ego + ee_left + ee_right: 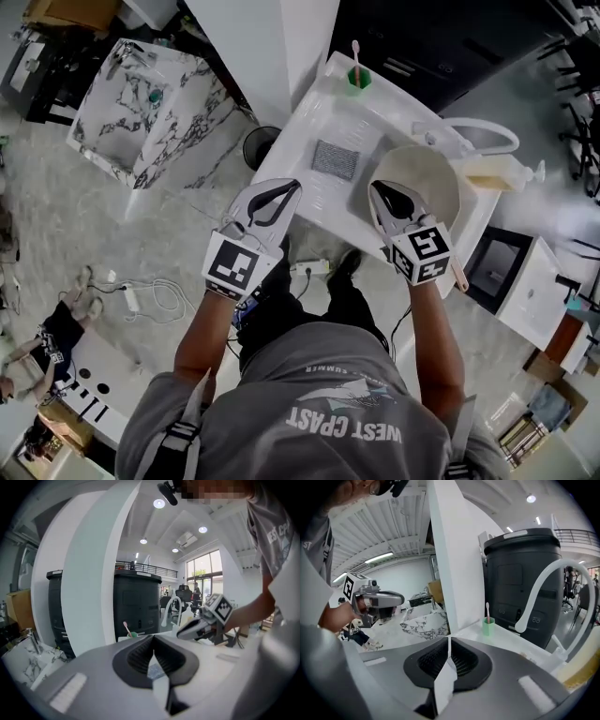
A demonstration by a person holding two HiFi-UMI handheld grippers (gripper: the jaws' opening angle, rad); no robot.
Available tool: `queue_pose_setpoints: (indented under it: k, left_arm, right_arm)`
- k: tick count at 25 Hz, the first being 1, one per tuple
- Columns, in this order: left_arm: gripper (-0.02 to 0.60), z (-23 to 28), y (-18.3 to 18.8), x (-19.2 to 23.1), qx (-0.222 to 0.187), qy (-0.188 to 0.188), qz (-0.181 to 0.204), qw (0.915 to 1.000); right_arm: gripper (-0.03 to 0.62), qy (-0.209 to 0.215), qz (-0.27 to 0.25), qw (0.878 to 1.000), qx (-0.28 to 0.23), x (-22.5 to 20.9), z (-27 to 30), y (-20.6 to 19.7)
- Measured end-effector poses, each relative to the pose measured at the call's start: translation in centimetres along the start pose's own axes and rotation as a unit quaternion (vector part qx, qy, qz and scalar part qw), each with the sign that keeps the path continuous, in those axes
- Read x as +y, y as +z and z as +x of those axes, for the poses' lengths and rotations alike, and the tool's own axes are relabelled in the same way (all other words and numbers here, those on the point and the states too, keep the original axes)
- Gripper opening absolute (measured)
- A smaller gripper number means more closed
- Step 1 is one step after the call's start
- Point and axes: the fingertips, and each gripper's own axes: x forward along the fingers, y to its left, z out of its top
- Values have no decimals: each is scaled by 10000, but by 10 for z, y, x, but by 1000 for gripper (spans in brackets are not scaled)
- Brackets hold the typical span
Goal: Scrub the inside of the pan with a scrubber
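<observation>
In the head view, the cream-lined pan (424,178) lies in the sink basin at the right of the white counter (309,117). Its wooden handle (459,278) points toward me. A grey square scrubber (336,159) lies flat on the counter, left of the pan. My left gripper (292,187) hovers at the counter's near edge, just short of the scrubber, its tips together and nothing in them. My right gripper (375,187) hangs over the pan's near left rim, its jaws parted by a thin slit and empty. Each gripper view shows its own jaws, left gripper (153,639) and right gripper (449,640), bare.
A green cup with a toothbrush (357,77) stands at the counter's far end. A white faucet (473,131) arches over the basin, with a soap dispenser (502,173) beside it. A marble-patterned unit (150,103) stands to the left and a black bin (261,145) sits beside the counter.
</observation>
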Motion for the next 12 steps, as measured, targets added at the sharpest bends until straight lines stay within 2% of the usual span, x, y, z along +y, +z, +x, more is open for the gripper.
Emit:
queue_pose_setpoints:
  k: [12]
  left_arm:
    - [3,-10,-55,20,210,88,-288,9993]
  right_arm:
    - [96,340,-291,9934,1058,3,111,-67]
